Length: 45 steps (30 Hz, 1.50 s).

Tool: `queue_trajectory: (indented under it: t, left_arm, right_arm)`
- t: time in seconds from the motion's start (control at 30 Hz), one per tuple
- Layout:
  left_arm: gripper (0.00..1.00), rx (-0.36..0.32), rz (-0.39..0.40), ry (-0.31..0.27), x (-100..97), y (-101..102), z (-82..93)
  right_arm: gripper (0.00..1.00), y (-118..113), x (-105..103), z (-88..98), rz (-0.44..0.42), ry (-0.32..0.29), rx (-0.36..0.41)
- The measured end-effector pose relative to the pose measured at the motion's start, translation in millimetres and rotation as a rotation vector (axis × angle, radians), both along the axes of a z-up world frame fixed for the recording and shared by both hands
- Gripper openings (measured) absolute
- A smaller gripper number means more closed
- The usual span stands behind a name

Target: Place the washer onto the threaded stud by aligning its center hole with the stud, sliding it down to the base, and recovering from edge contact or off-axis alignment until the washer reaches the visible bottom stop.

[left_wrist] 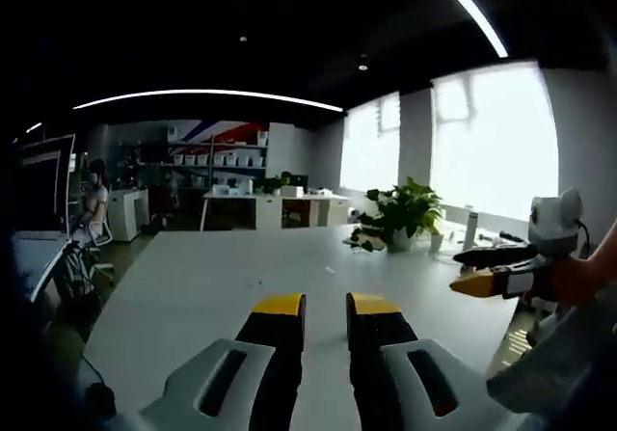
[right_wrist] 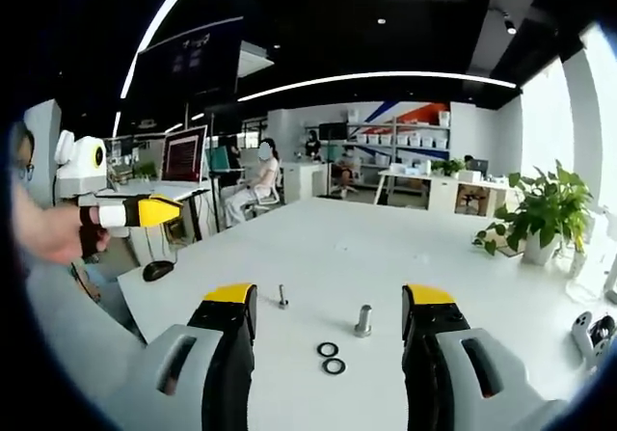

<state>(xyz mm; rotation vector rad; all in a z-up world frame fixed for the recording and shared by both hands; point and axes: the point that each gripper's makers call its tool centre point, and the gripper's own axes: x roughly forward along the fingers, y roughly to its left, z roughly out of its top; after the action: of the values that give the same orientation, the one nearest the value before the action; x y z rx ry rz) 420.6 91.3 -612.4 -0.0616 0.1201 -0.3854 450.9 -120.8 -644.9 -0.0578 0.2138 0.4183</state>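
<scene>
Left tongs (left_wrist: 326, 306): seen in the left gripper view, yellow-tipped jaws a narrow gap apart with nothing between them, raised over the bare white tabletop (left_wrist: 193, 286).
Left tongs from the other side (right_wrist: 178, 209): in the right gripper view they come in at the left edge, held in a hand (right_wrist: 53, 233), yellow tip pointing right, above the tabletop corner.
Right tongs (right_wrist: 330, 301): jaws spread wide, empty, hovering above the small parts on the tabletop (right_wrist: 386, 248).
Right tongs from the other side (left_wrist: 472, 269): in the left gripper view they reach in from the right edge, tips pointing left, with a visible gap between the black jaw above and the yellow-tipped jaw below.
Washers (right_wrist: 331, 358): two dark rings lie flat on the tabletop, one just beside the other, between the right jaws and nearer the camera than the studs.
Threaded stud (right_wrist: 363, 320): stands upright on the tabletop, just beyond the washers and slightly right, bare.
Thin stud (right_wrist: 282, 297): a slimmer upright pin, left of the thicker one, near the left jaw.
Computer mouse (right_wrist: 157, 270): dark, near the left tabletop edge.
Potted plant (right_wrist: 542, 214): at the right side of the tabletop, by the windows.
Background: an office with shelves, desks and seated people, well apart.
</scene>
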Motion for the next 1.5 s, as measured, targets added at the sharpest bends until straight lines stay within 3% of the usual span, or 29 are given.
queue_trajectory:
  t: [0.33,0.5,0.83,1.5]
  left_arm:
    - [0.15,0.033,0.027,-0.013,4.5,0.2,1.1]
    - [0.14,0.072,-0.001,-0.053,4.6,-5.2,12.9]
    - [0.14,0.031,0.013,-0.025,2.9,7.4,2.5]
    - [0.16,0.016,0.040,-0.043,-7.7,34.6,-14.3]
  right_arm:
    - [0.63,5.8,0.4,-0.3,0.021,0.006,0.032]
    - [0.63,8.4,-0.6,0.7,0.027,-0.001,0.030]
    - [0.63,3.6,2.5,-3.9,0.006,0.016,0.018]
    - [0.63,0.9,8.9,-15.4,-0.004,0.043,-0.025]
